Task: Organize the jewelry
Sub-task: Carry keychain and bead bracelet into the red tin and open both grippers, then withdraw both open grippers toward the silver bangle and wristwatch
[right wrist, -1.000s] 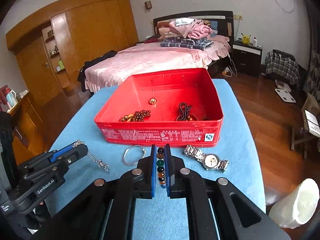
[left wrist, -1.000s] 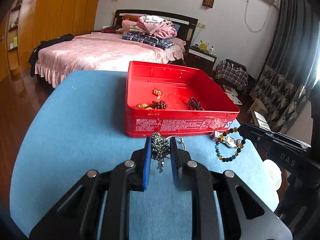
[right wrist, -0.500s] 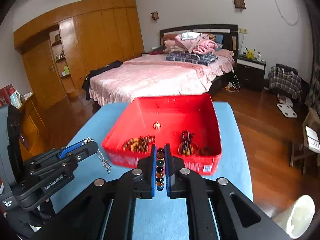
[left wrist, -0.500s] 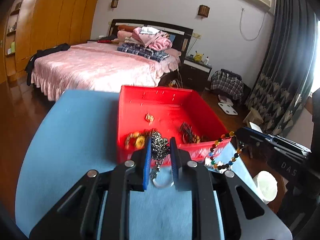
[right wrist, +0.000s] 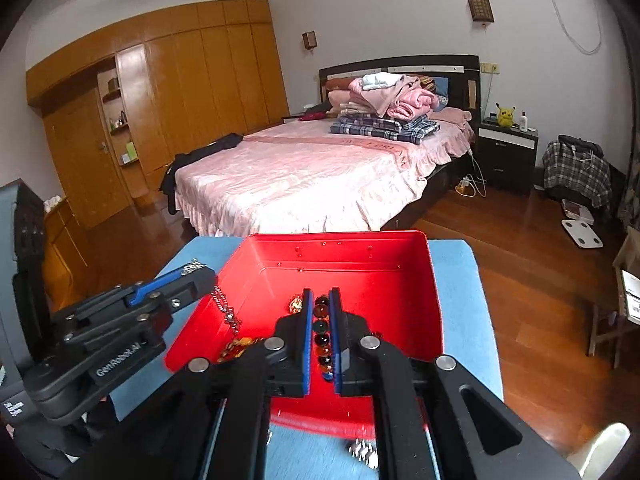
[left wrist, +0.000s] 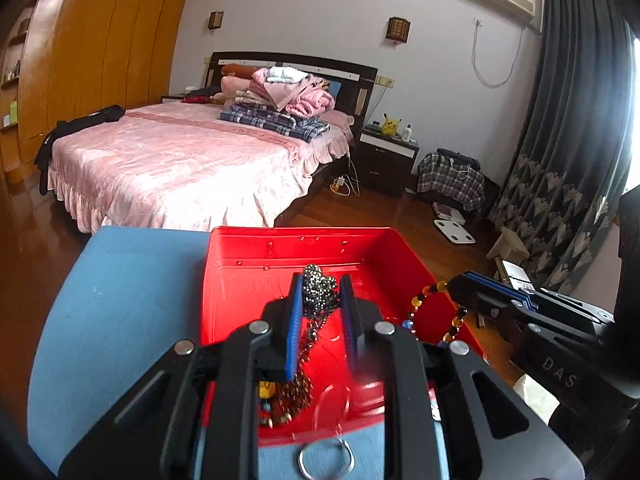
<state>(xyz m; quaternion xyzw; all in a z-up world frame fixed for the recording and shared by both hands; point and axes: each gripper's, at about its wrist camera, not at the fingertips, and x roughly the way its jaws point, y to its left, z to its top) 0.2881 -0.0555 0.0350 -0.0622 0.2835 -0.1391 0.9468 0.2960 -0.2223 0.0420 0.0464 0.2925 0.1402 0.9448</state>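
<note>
L claw [left wrist: 320, 304] clamps chain [left wrist: 318, 292], R claw [right wrist: 321, 320] clamps bead bracelet [right wrist: 322, 332]; both over red box [right wrist: 400, 276].

Both wrist views look closely over the red tin [left wrist: 240, 256] toward the bed [right wrist: 320, 172].

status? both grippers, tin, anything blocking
Left gripper shut on dark chain, over red tin. Right gripper shut on bead bracelet, also over tin. Ring, watch on table; path open.
</note>
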